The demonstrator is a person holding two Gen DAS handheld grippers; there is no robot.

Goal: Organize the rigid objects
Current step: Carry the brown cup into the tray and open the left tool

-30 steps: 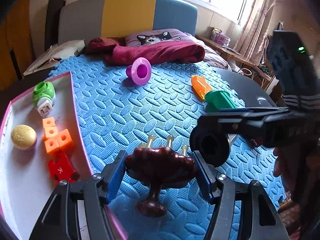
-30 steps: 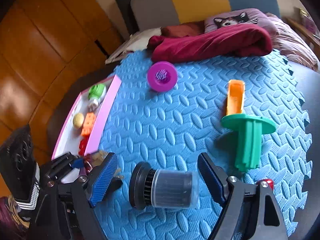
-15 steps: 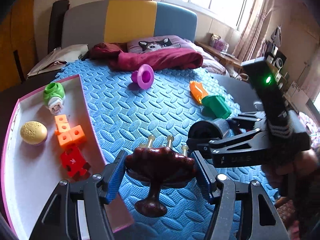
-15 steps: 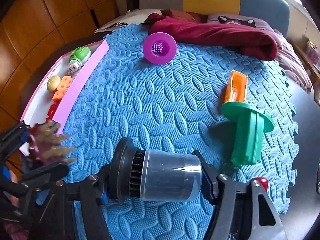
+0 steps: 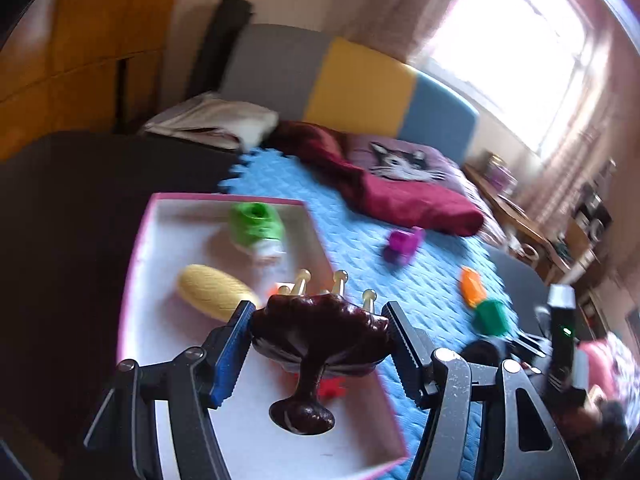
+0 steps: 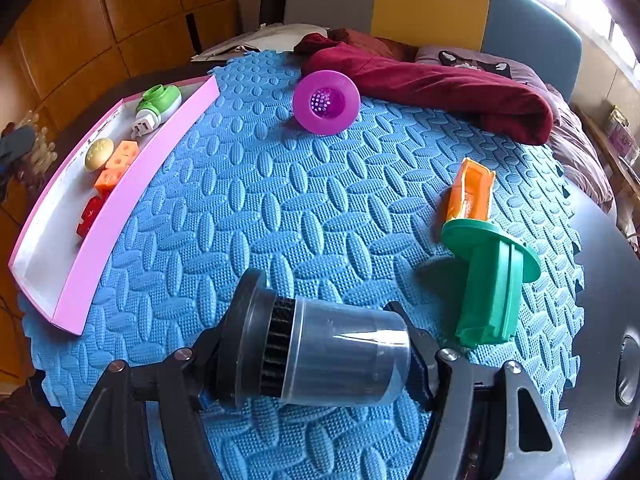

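My left gripper (image 5: 318,354) is shut on a dark brown wooden comb (image 5: 320,332) with pale pegs, held above the pink-rimmed white tray (image 5: 168,248). The tray holds a green-and-white plug (image 5: 256,226), a yellow ball (image 5: 214,290) and orange and red blocks (image 6: 116,170). My right gripper (image 6: 316,364) is shut on a black-and-clear cylindrical filter (image 6: 320,354), held above the blue foam mat (image 6: 280,208). On the mat lie a purple funnel (image 6: 326,102), an orange piece (image 6: 470,192) and a green flanged piece (image 6: 490,284).
A maroon cloth (image 6: 440,88) and a cat-print pillow (image 5: 404,162) lie at the mat's far edge, before a grey, yellow and blue headboard (image 6: 420,4). Dark table surface (image 6: 608,320) borders the mat on the right. The tray (image 6: 120,200) sits at the mat's left edge.
My left gripper has swung left with the comb, from over the mat to over the tray. My right gripper closed on the filter and lifted it slightly.
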